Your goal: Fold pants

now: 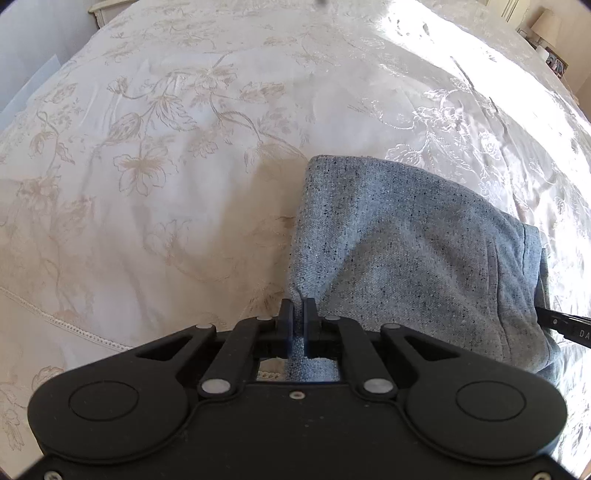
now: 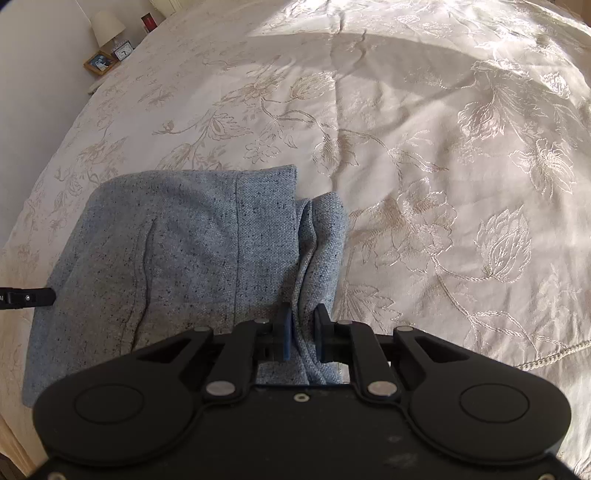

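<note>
Clearly, both the left gripper [image 1: 298,314] and right gripper [image 2: 302,323] pinch the pants [image 1: 399,251] at near corners; carry them level across the bedspread [image 1: 166,184] together.

pants [image 2: 192,251] on bedspread [image 2: 424,155], lamp [image 2: 107,26] behind

We see hard sunlight at two o'clock in the left wrist view, blowing the bedspread [image 1: 480,74] out to white glare. In the right wrist view a broad shadow falls across the centre. Fisheye bending curves every edge, and the corners go dark and soft.
</note>
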The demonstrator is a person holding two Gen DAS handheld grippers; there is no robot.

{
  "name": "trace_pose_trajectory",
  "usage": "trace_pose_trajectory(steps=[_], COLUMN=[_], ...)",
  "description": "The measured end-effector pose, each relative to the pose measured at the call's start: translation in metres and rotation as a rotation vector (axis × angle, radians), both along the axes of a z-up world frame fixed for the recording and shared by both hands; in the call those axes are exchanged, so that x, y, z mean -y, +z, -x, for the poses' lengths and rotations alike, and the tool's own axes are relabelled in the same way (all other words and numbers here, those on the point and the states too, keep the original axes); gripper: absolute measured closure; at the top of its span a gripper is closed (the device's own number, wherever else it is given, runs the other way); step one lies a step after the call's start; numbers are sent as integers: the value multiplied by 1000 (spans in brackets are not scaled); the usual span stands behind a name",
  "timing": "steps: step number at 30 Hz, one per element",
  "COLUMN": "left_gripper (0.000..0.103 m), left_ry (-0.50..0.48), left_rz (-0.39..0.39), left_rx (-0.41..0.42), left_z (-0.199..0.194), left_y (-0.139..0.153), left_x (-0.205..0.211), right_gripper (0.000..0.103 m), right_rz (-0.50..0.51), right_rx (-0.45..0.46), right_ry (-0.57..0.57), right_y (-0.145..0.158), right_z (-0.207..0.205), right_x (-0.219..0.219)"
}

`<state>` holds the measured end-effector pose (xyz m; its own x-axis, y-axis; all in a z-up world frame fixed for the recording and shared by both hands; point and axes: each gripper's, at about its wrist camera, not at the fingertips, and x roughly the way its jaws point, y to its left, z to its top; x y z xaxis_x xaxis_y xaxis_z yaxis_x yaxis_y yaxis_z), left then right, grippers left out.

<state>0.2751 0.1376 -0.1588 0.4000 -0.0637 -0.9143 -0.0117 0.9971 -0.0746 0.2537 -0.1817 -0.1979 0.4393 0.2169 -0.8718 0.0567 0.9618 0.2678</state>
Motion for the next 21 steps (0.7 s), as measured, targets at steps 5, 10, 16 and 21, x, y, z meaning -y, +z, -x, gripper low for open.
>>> trace_pose_trajectory(steps=[5, 10, 16, 21], left_gripper=[94, 94, 94, 93], left_ry=[37, 114, 229, 318], left_rz=[-56, -94, -131, -126], left_rx=[23, 20, 9, -13], left_z=[6, 11, 25, 37], left_y=[7, 9, 10, 4], left_x=[-21, -71, -145, -199], right_gripper=[90, 90, 90, 90], right_rz=[-26, -60, -85, -93], right_rx=[-3, 6, 10, 13], right_ry=[25, 74, 194, 292], right_y=[2, 5, 6, 9], right_z=[-4, -10, -27, -42], right_x=[-21, -66, -148, -216])
